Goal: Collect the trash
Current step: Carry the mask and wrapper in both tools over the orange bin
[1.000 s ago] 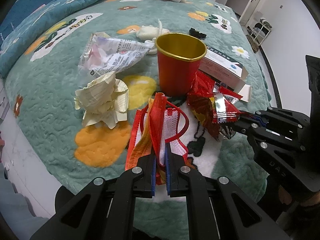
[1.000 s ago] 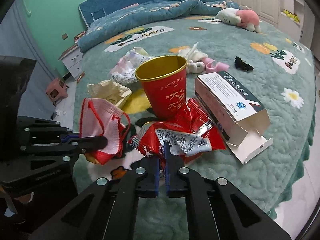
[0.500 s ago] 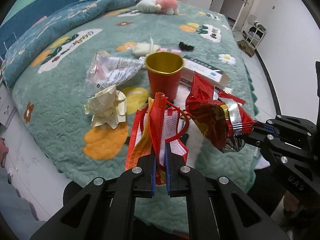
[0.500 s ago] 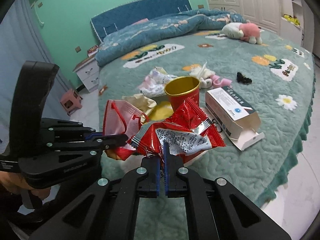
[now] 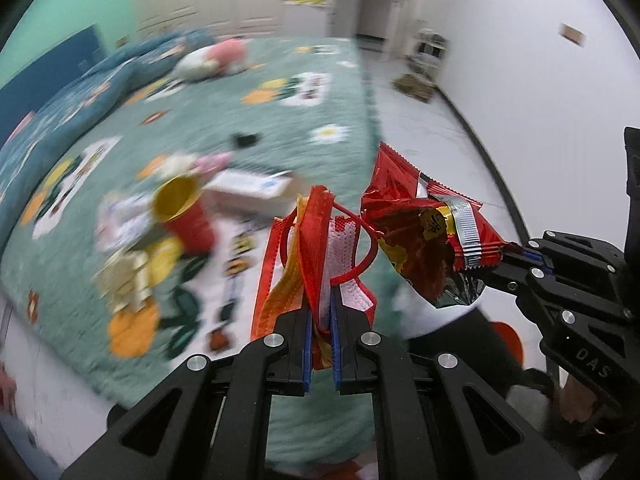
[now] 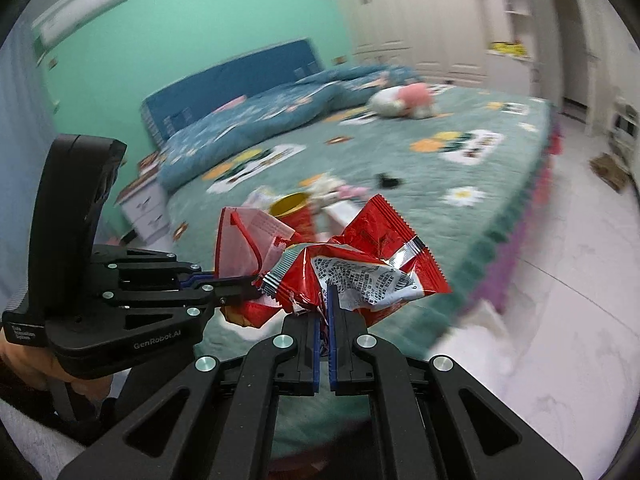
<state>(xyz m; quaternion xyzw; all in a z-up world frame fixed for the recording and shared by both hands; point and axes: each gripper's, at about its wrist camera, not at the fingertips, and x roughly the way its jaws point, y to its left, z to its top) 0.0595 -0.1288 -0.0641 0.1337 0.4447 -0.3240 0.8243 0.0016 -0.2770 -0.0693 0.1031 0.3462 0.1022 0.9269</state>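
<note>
My left gripper (image 5: 321,316) is shut on a red and pink face mask (image 5: 316,252) and holds it in the air off the bed's edge; the mask also shows in the right wrist view (image 6: 244,236). My right gripper (image 6: 324,300) is shut on a red crinkled snack wrapper (image 6: 360,264), also held up in the air; the wrapper also shows in the left wrist view (image 5: 424,232), just right of the mask. A red paper cup with gold inside (image 5: 182,216), a crumpled paper ball (image 5: 124,284), a clear plastic wrapper (image 5: 120,220) and a white carton (image 5: 252,188) lie on the bed.
The green quilted bed (image 5: 280,120) fills the left and middle. A plush toy (image 6: 400,100) lies far back on it. White tiled floor (image 6: 560,280) is to the right, with cupboards and a doorway behind. A white nightstand (image 6: 146,204) stands left of the bed.
Both grippers have lifted up and pulled back from the bed with the mask and the wrapper, and swung right. The bed and its trash now look smaller and blurred.
</note>
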